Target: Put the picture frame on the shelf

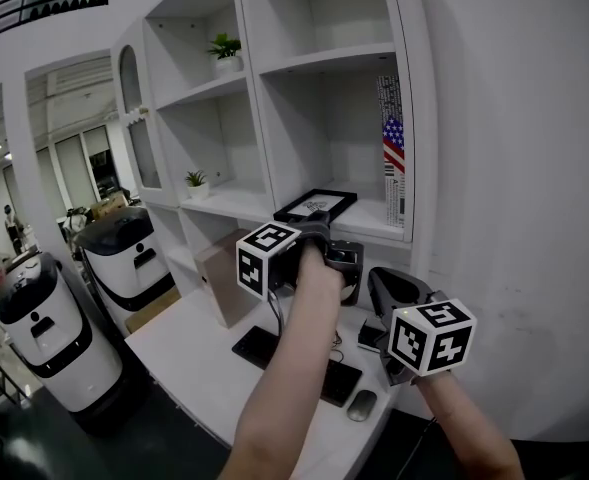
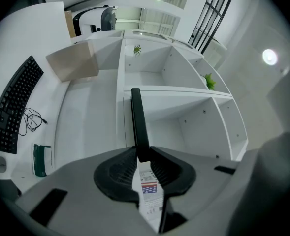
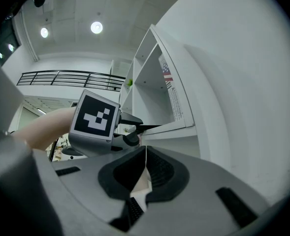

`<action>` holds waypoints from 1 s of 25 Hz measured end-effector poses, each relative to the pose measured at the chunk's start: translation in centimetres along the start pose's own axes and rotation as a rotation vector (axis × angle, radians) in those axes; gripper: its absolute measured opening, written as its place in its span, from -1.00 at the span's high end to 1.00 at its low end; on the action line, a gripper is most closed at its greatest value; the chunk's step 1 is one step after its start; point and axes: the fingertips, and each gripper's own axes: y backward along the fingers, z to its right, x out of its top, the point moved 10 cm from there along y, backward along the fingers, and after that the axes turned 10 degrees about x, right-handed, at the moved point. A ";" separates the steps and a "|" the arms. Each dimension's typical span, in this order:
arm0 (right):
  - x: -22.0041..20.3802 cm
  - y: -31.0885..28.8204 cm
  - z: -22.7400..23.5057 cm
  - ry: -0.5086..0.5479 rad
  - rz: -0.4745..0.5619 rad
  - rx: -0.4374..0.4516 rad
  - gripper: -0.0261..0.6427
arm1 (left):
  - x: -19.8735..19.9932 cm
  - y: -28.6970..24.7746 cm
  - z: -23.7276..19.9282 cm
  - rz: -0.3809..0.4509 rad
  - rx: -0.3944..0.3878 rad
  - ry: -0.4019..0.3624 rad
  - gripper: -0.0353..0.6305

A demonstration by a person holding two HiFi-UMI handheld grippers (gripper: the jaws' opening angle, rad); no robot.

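Observation:
The black picture frame [image 1: 315,205] lies nearly flat over the lower right shelf board [image 1: 374,223] of the white shelf unit. My left gripper [image 1: 320,228] is shut on its near edge. In the left gripper view the frame [image 2: 137,122] shows edge-on as a black bar running out from between the jaws. My right gripper [image 1: 378,281] hangs lower and to the right, above the desk, apart from the frame. Its jaws [image 3: 145,154] are shut with nothing between them.
A flag-printed booklet [image 1: 394,148] stands against the right wall of the same compartment. Small potted plants [image 1: 226,48] [image 1: 195,181] sit on shelves further left. On the desk below lie a keyboard [image 1: 294,363], a mouse [image 1: 361,405] and a brown box [image 1: 224,278]. White robots [image 1: 124,253] stand at the left.

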 end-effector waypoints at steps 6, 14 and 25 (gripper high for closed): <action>-0.3 0.2 0.1 -0.003 -0.004 -0.003 0.92 | 0.1 -0.5 -0.2 -0.019 -0.008 -0.002 0.69; -0.6 0.1 0.1 -0.006 -0.011 -0.008 0.92 | 0.3 -0.8 -0.3 -0.045 -0.028 -0.019 0.68; -1.4 -0.3 -0.5 -0.023 -0.032 -0.009 0.92 | 0.5 -0.7 -0.4 -0.075 -0.142 -0.067 0.30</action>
